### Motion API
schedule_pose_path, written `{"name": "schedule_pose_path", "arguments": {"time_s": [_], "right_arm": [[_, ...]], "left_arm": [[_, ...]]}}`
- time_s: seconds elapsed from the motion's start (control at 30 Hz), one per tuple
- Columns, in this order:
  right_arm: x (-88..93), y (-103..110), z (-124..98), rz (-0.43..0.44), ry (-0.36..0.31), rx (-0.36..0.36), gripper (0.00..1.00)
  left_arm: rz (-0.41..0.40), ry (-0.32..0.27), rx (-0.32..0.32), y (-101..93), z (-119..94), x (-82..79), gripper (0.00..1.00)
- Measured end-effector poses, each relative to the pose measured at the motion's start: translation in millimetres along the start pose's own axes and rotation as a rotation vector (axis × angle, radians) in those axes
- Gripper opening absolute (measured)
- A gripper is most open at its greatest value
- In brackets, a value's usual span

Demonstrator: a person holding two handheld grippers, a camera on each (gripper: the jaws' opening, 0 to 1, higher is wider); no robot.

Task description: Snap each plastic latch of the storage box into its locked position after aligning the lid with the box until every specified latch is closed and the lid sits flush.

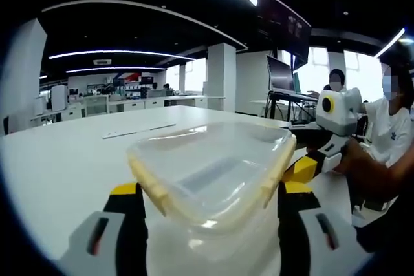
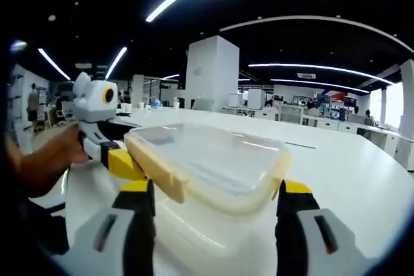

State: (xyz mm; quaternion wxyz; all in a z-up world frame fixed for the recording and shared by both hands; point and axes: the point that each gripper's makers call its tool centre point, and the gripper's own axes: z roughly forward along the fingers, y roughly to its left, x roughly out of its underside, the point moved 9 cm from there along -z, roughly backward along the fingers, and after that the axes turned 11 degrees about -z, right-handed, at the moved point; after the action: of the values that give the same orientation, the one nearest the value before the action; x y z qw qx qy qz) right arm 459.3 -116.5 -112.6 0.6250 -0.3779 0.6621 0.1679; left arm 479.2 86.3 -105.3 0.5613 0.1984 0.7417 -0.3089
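Clearly a light, clear storage box (image 1: pixel 213 179) with its lid (image 1: pixel 210 159) on sits on the white table (image 1: pixel 65 159), bracketed by both tongs.

It looks stiff yet slick and thin-walled, so pressing the pale yellow latches (image 1: pixel 150 189) along its sides seems the safest hold. Left gripper (image 1: pixel 210 214) and right gripper (image 2: pixel 217 214) each stand spread wide, jaws flanking the box's opposite ends, clenching nothing. A hand (image 2: pixel 48 159) steadies the left tool.

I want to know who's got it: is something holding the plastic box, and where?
Both grippers bracket the storage box at opposite ends, jaws beside its yellow latches. Whether they actually clamp it cannot be told.
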Motion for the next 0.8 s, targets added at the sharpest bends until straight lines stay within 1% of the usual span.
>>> {"name": "schedule_pose_path", "arguments": {"time_s": [0.13, 0.27, 0.37, 0.4, 0.43, 0.47, 0.5, 0.53, 0.57, 0.63, 0.7, 0.8], "right_arm": [[1.1, -3.0, 1.9, -0.002, 0.004, 0.002, 0.76], [3.8, -7.9, 3.9, -0.005, -0.013, 0.007, 0.78], [4.1, -8.9, 5.2, 0.007, -0.016, 0.007, 0.8], [3.3, -8.9, 5.3, 0.014, -0.019, -0.004, 0.83], [1.4, -6.7, 6.4, 0.021, -0.035, -0.032, 0.87], [1.9, -7.6, 6.1, 0.004, -0.027, -0.028, 0.91], [2.3, -7.1, 6.5, -0.004, -0.022, -0.03, 0.97], [3.2, -7.4, 7.5, 0.001, -0.009, -0.036, 0.99], [3.9, -6.3, 7.2, 0.003, 0.001, -0.054, 1.0], [2.8, -5.7, 4.5, 0.015, 0.0, -0.069, 1.0], [0.6, -5.4, 1.5, 0.011, -0.009, -0.063, 1.0], [-4.8, -5.7, -2.7, 0.0, -0.021, -0.047, 1.0]], "left_arm": [[0.0, -0.004, -0.003, 0.2, -0.8, 0.3, 0.82], [-0.001, -0.024, 0.006, 2.1, -2.7, 2.8, 0.82], [-0.024, -0.029, 0.02, 4.2, -4.2, 4.2, 0.82], [-0.03, -0.027, 0.025, 4.3, -5.1, 3.8, 0.86], [-0.032, -0.027, 0.028, 3.8, -5.8, 3.2, 0.86], [-0.022, 0.002, 0.046, 2.8, -9.0, 4.5, 0.84], [-0.022, 0.006, 0.049, 2.5, -11.3, 4.0, 0.85], [-0.014, -0.008, 0.037, 3.4, -15.3, 1.7, 0.89], [-0.007, -0.018, 0.037, 3.2, -18.5, 0.6, 0.92], [-0.009, -0.018, 0.039, 3.6, -22.6, -0.8, 0.94], [-0.01, -0.031, 0.04, 2.2, -28.6, -3.4, 0.98], [0.006, -0.042, 0.036, -2.3, -34.6, -7.3, 0.98]]}}
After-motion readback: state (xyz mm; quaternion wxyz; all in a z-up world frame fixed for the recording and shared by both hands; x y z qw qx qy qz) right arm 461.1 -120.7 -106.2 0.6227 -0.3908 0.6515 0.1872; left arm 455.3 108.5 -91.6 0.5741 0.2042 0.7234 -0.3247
